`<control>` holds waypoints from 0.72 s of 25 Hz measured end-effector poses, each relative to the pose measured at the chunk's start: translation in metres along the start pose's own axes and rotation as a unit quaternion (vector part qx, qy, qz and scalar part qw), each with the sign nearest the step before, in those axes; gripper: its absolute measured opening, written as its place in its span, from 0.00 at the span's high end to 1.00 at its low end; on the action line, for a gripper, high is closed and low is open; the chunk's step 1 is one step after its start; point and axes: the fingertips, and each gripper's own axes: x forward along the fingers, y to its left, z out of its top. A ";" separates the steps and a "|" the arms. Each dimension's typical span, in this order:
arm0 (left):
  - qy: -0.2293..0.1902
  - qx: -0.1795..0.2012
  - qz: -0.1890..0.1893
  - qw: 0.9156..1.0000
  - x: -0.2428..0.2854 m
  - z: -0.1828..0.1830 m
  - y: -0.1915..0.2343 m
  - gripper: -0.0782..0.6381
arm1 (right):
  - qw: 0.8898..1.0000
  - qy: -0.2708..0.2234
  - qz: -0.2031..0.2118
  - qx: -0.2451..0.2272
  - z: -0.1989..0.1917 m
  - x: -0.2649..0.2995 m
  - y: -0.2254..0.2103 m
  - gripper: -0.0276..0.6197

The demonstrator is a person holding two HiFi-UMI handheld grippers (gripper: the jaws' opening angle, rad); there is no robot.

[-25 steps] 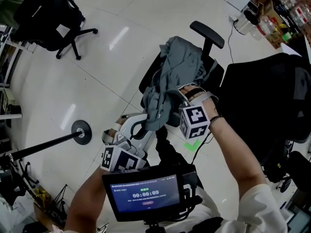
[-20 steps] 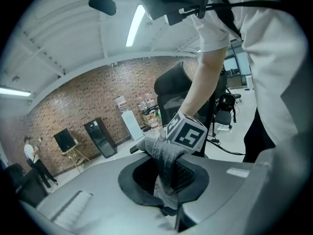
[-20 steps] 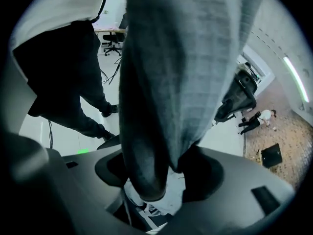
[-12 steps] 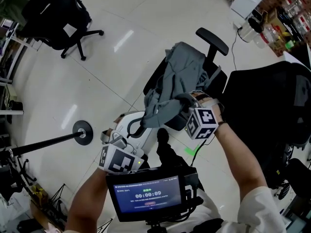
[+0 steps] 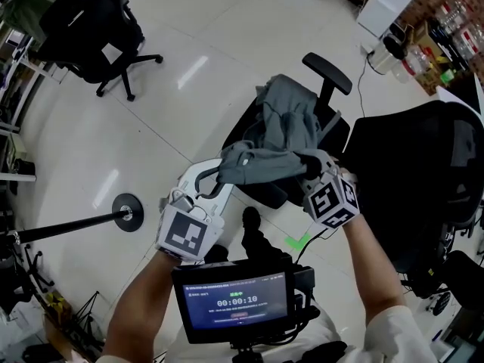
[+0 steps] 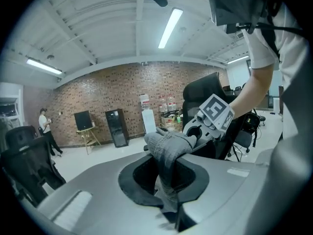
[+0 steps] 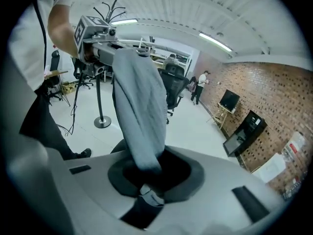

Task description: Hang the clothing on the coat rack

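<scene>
A grey garment (image 5: pixel 283 127) is heaped on a black office chair (image 5: pixel 333 70), and one edge is pulled up and stretched between my two grippers. In the head view my left gripper (image 5: pixel 219 175) is shut on the left end of that edge. My right gripper (image 5: pixel 311 162) has just been closing and now pinches the right end. The fabric (image 6: pixel 168 148) runs down between the jaws of the left gripper (image 6: pixel 166 192), with the right gripper (image 6: pixel 209 120) just behind it. Grey cloth (image 7: pixel 142 106) also hangs into the right gripper (image 7: pixel 146 190). The coat rack (image 5: pixel 127 209) stands to the left.
Another black chair (image 5: pixel 87 21) stands at the far left, and a big black chair (image 5: pixel 416 165) is close on the right. A screen (image 5: pixel 238 301) sits below my hands. In the right gripper view the rack's pole (image 7: pixel 98 97) rises from a round base, with people far behind.
The right gripper has closed on the garment, rolled and risen. The cloth edge, bunched over the chair before, now stretches level between the two grippers. The left gripper has shifted slightly up.
</scene>
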 end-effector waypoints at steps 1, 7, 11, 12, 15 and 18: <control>-0.003 0.001 -0.002 1.000 0.000 0.005 0.000 0.87 | 1.000 0.001 0.000 -0.002 -0.001 0.001 0.001 0.85; -0.023 0.023 -0.008 0.999 0.002 0.032 0.000 0.87 | 0.998 -0.022 0.062 0.001 0.006 0.003 0.035 0.66; -0.022 0.022 0.000 1.000 0.001 0.027 0.010 0.87 | 0.998 -0.037 0.039 0.010 0.012 -0.006 0.023 0.63; -0.021 0.018 0.004 1.000 0.000 0.026 0.013 0.87 | 0.999 -0.034 0.024 0.005 0.011 -0.006 0.014 0.63; -0.020 0.006 0.012 1.000 0.002 0.024 0.026 0.87 | 1.000 -0.026 -0.011 -0.011 0.011 0.006 -0.010 0.63; -0.017 0.005 0.013 1.000 0.007 0.027 0.038 0.87 | 0.999 -0.014 -0.019 -0.037 0.014 0.029 -0.023 0.63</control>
